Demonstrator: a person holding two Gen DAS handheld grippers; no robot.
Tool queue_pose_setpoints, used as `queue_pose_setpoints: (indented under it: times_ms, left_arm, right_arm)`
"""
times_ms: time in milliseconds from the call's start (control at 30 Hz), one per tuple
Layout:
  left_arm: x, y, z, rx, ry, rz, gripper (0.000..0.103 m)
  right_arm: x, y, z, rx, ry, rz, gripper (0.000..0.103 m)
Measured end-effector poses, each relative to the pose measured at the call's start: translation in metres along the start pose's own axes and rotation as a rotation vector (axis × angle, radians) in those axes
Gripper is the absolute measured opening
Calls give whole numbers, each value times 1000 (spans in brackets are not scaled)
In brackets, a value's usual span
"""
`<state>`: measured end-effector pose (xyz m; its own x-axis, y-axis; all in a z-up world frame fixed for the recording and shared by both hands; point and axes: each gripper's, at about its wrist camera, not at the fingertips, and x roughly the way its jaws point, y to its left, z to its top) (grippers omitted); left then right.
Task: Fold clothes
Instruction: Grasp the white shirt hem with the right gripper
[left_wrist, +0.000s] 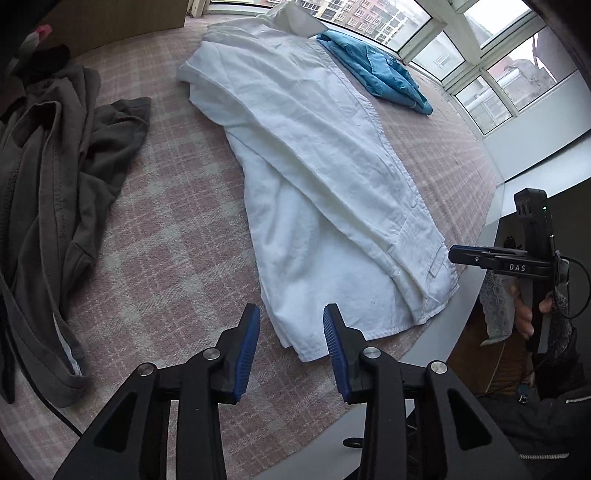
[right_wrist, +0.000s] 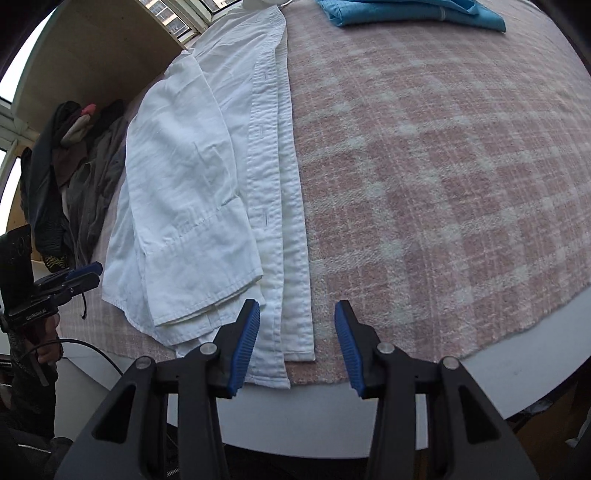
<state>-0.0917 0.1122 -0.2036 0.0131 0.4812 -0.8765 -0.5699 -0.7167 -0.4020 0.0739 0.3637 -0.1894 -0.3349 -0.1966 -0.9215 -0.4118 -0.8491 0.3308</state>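
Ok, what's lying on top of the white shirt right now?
A sleeve is folded lengthwise over the white shirt, its cuff near the hem. The shirt lies on the pink checked blanket. The layers under the sleeve are covered. Neither gripper touches it.

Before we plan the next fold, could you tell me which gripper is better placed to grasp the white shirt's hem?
Probably the left gripper: its open jaws straddle the white shirt's hem corner; the right gripper hovers at the placket edge.
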Motion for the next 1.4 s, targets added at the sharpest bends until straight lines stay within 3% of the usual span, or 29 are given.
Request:
queue_pose_setpoints:
  times_ms: [133, 367, 567, 633, 733, 800, 933, 1033, 1200, 1400]
  left_arm:
    - [10, 0, 5, -34, 15, -43, 37]
    - [23, -7, -1, -13, 28, -11, 43]
    - [26, -4, -4, -26, 19, -7, 47]
    - [27, -4, -4, -31, 16, -5, 42]
    - [29, -2, -6, -38, 12, -3, 9]
    - [30, 0, -6, -53, 11, -16, 4]
    - [29, 9, -6, -114, 3, -84, 2]
    - [17, 8, -2, -130, -29, -114, 2]
    - [-19, 0, 18, -133, -115, -163, 2]
    - [-53, -1, 79, -100, -203, -188, 2]
  right_arm:
    - [6, 8, -1, -39, 3, -7, 49]
    - [16, 30, -4, -190, 11, -104, 49]
    - [17, 22, 2, -220, 23, -87, 23]
    - [18, 18, 6, -220, 27, -62, 14]
    - [17, 9, 10, -218, 28, -24, 11]
    - [16, -4, 9, -165, 34, 43, 9]
    - [12, -24, 9, -68, 45, 157, 7]
    - [2, -26, 11, -34, 42, 194, 5]
    - [-40, -5, 26, -40, -38, 254, 5]
    - [-80, 7, 90, -17, -160, 348, 4]
